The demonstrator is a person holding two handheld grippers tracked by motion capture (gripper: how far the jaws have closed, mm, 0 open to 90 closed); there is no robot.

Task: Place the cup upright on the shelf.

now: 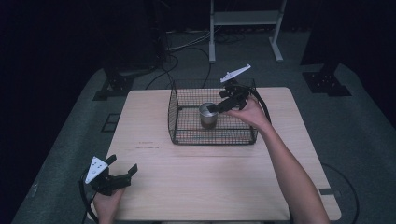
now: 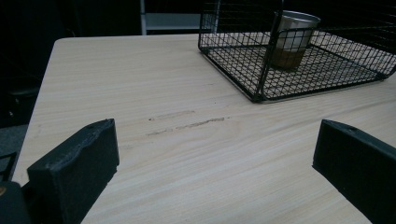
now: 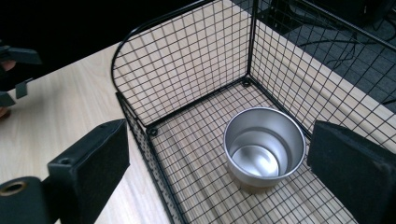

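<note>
- Metal cup [image 3: 264,148] stands upright on the wire basket [image 3: 187,70] floor, just ahead of and between the right gripper's [image 3: 219,163] spread jaws; nothing pinched.
- Placement looks done, or pickup not begun.
- Left gripper [image 2: 210,163] jaws spread over bare worktop [image 2: 140,84], cup well ahead.

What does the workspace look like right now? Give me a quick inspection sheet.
Surface: light wooden table, faint scuff marks near the middle.
Job's things: metal cup upright and empty inside the black wire basket.
Clutter: nothing seen.
Grippers: right gripper open above the cup, jaws apart on either side of it; left gripper open at the table's near left corner, holding nothing.
Cables: black cables on the floor behind the table.
Surroundings: dark room, grey floor, white frame legs behind.
</note>
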